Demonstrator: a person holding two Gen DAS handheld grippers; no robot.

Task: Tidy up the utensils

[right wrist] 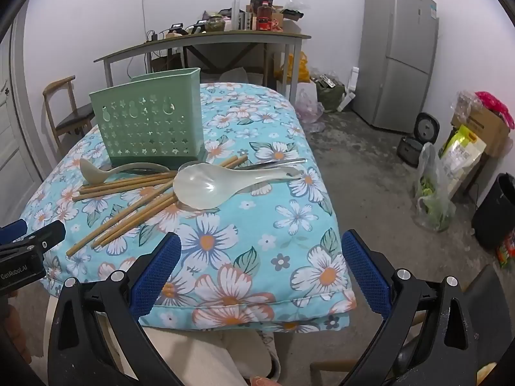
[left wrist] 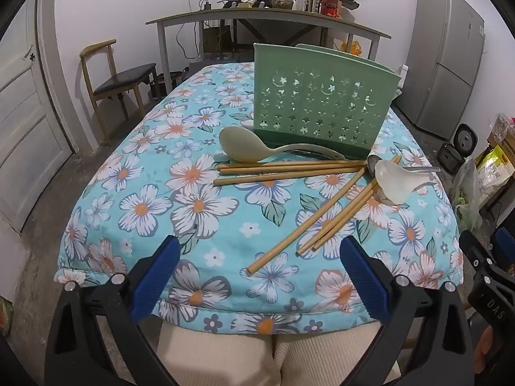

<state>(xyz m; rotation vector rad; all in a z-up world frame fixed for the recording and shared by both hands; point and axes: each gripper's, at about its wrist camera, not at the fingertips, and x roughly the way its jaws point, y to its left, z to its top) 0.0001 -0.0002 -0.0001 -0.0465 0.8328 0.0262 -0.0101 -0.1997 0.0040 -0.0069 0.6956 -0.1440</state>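
The left gripper hangs at the near edge of the table with its blue-padded jaws spread wide and nothing between them; the right gripper sits the same way at the near right corner, wide apart and empty. Both are well short of the utensils. A floral tablecloth covers the table. A green perforated utensil holder stands upright toward the far side. Just in front of its base lies a beige rice paddle, bowl to the left, its handle running along the holder's foot. Bamboo chopsticks are scattered beside it: one group lies roughly crosswise touching the paddle, another fans diagonally toward the near edge. A translucent white spoon rests on the upper ends of the diagonal chopsticks, to the right of the holder, and a metal spoon lies partly under it, its handle pointing right.
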